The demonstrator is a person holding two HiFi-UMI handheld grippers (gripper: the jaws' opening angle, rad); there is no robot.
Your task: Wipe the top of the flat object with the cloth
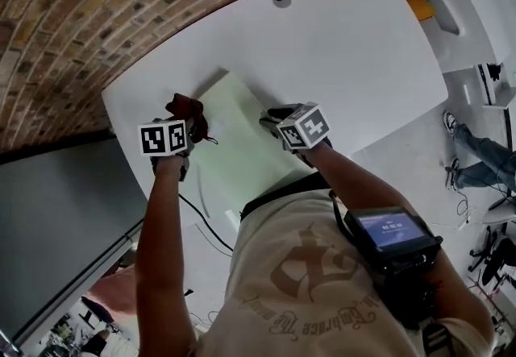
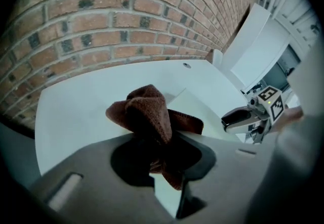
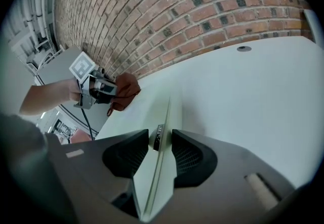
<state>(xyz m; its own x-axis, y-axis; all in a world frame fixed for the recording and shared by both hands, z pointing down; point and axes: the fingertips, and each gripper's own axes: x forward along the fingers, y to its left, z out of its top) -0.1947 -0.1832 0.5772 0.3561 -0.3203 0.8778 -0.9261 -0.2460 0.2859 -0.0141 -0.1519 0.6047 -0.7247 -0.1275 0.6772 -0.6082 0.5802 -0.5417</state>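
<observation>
The head view looks steeply down from above the person's shoulders onto the white surface [image 1: 355,49] and both arms. The left gripper view rides low, close behind its own fingers [image 2: 91,182], and faces the brick wall [image 2: 126,20], with the right gripper [image 2: 230,121] at its right edge. The right gripper view faces the same wall, with the left gripper [image 3: 112,89] at its left. All three share the surface.
</observation>
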